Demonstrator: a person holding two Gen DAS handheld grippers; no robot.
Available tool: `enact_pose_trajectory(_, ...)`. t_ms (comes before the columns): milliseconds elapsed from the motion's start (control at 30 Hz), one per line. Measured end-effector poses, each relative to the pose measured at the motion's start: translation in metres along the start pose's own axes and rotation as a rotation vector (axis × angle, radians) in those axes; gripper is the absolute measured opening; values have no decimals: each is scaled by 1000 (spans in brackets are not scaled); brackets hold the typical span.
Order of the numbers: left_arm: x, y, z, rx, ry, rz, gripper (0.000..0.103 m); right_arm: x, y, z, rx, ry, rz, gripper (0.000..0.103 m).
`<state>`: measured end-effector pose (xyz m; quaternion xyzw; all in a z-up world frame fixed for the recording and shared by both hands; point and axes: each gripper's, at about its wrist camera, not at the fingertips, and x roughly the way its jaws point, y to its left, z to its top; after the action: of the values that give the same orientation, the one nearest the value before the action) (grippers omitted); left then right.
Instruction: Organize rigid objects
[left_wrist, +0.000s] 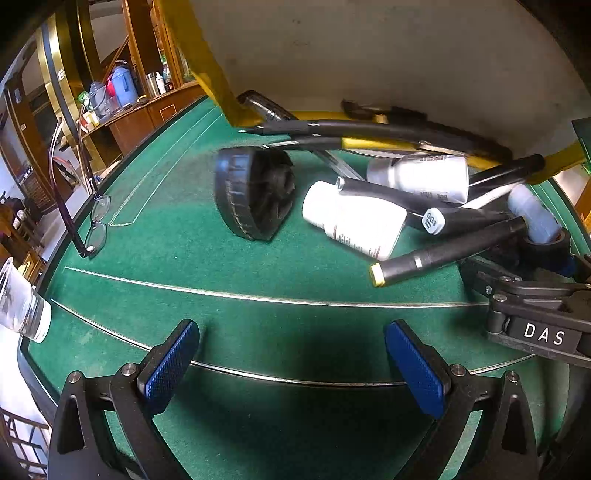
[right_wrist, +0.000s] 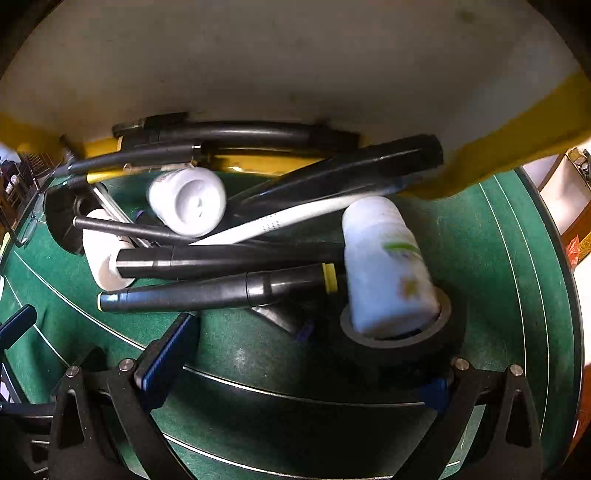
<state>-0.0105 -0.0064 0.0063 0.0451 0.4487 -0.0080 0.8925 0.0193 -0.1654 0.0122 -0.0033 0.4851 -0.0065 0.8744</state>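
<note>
Up front in the left wrist view, the left tongs (left_wrist: 291, 363) gape wide and empty over the green felt tabletop (left_wrist: 184, 258); black markers (left_wrist: 448, 251), white plastic bottles (left_wrist: 352, 219) and a black ribbed wheel (left_wrist: 255, 197) lie heaped beyond. From the right wrist view, the right tongs (right_wrist: 303, 373) stand wide apart around a black tape roll (right_wrist: 402, 341), which holds a white bottle (right_wrist: 386, 266).

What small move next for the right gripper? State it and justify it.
Probably ease the right gripper forward and to its right so the open jaws straddle the tape roll, then close. The roll lies just ahead on the felt with a white bottle tipped into its hole, clear of the marker pile, so it looks the easiest thing to take.
</note>
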Motion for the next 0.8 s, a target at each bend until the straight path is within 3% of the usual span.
enact_pose_trajectory(800, 2, 2, 1, -5, 3, -2, 103, -4, 6, 1, 4, -9, -2, 103)
